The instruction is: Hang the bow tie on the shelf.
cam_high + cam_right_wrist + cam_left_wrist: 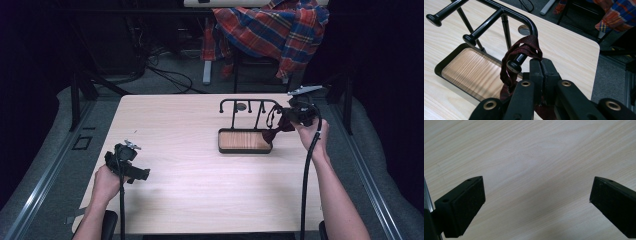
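Note:
A black metal rack (245, 102) with short pegs stands on a wood-lined tray base (244, 141) at the table's right middle. A dark red fabric strap (524, 46) is looped over the rack's rightmost peg (515, 63) and hangs down toward the tray; in the high view the strap (278, 125) shows as a dark bundle. My right gripper (541, 62) is shut on the strap just beside that peg, and in the high view this right gripper (291, 116) is at the rack's right end. My left gripper (536, 202) is open over bare tabletop, at the table's front left (142, 175).
A plaid shirt (275, 27) hangs over a chair behind the table, with cables on the floor (165, 75) beside it. A round cable hole (241, 106) sits in the tabletop behind the rack. The table's rounded right corner (596, 45) is close to the right gripper.

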The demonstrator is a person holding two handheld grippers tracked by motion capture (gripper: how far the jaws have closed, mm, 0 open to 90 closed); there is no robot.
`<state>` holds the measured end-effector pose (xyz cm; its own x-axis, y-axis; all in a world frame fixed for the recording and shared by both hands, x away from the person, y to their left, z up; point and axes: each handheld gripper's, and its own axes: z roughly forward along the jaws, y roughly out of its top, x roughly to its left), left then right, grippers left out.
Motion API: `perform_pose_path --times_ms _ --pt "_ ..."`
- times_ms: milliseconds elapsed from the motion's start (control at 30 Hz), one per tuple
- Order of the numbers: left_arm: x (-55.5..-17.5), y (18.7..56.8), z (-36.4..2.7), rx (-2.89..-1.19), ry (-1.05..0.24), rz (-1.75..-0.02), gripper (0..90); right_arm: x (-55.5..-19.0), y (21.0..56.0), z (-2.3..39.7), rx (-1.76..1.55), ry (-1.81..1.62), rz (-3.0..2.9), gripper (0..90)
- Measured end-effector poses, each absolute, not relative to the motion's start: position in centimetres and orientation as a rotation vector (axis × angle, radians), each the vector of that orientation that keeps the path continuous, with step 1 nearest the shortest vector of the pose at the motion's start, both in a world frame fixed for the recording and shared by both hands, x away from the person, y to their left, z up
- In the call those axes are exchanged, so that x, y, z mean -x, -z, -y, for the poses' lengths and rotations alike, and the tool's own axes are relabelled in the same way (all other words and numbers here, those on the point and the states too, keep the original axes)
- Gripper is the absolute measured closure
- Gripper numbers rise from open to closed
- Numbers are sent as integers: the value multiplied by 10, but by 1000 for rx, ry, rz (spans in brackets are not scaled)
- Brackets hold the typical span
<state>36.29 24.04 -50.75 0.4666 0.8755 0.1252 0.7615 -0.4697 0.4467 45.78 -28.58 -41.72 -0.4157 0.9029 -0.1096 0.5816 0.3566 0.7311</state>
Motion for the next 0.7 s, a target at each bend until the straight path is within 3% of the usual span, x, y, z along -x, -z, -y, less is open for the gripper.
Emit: perform_pose_path --times_ms 367,700 --pt "-363 507 -240 -2392 -485 -1386 1 -459 420 284 -1261 -827 -2142 861" --pt "-363 507 -240 -2394 -486 -1385 1 -459 422 287 -1279 -855 -2156 760"
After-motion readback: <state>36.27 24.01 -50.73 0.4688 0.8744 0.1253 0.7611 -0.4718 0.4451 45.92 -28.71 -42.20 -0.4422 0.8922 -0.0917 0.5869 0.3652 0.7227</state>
